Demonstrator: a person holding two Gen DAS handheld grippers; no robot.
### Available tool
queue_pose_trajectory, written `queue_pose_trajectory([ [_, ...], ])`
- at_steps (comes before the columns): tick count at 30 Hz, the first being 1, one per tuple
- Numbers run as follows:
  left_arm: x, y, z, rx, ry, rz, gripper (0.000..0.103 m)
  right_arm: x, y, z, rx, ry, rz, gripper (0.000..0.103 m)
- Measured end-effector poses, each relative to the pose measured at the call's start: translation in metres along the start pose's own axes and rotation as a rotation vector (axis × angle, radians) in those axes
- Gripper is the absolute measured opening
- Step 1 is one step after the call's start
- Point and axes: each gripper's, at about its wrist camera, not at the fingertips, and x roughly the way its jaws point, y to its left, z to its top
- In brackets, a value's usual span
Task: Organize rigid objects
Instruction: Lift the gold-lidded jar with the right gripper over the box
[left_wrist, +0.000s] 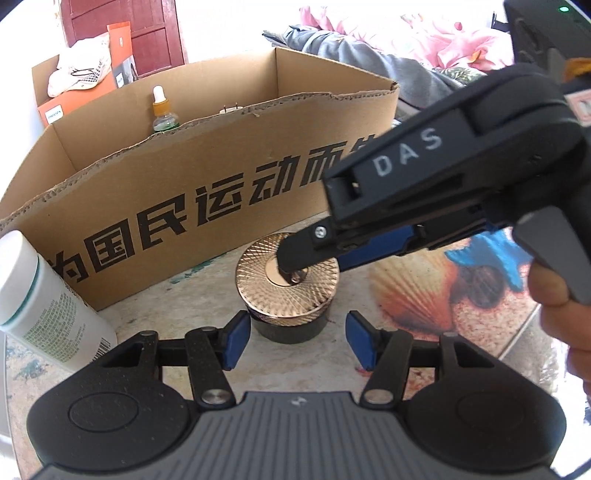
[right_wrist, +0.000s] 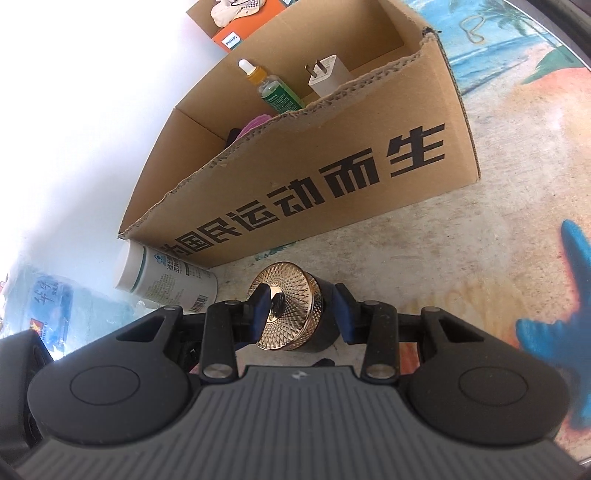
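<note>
A squat black jar with a ribbed rose-gold lid (left_wrist: 288, 280) (right_wrist: 291, 306) sits just in front of the cardboard box (left_wrist: 221, 166) (right_wrist: 332, 166). My right gripper (right_wrist: 303, 314) is shut on it, one pad on the lid's centre and the other on its base. In the left wrist view that gripper reaches in from the right, its upper finger (left_wrist: 303, 247) lying across the lid. My left gripper (left_wrist: 297, 339) is open, its blue pads apart on either side of the jar's near edge and not touching it. Whether the jar rests on the table is unclear.
Inside the box are a dropper bottle (left_wrist: 162, 110) (right_wrist: 266, 85), a white charger plug (right_wrist: 328, 77) and something pink (right_wrist: 255, 123). A white bottle (left_wrist: 48, 306) (right_wrist: 166, 280) lies left of the jar. An orange carton (left_wrist: 55, 107) stands behind the box. A person's hand (left_wrist: 561, 302) is at right.
</note>
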Motion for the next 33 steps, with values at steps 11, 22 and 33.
queue_pose_trajectory([
  [11, 0.016, 0.008, 0.013, 0.001, 0.014, 0.010, 0.056, 0.006, -0.002, 0.002, 0.016, 0.002, 0.018, 0.040],
  [22, 0.016, 0.009, 0.014, -0.019, 0.017, 0.011, 0.055, 0.008, 0.009, 0.001, -0.033, -0.010, -0.019, 0.043],
  [33, 0.000, 0.009, 0.012, -0.022, -0.009, 0.012, 0.055, -0.007, 0.021, -0.005, -0.056, -0.030, -0.026, 0.042],
])
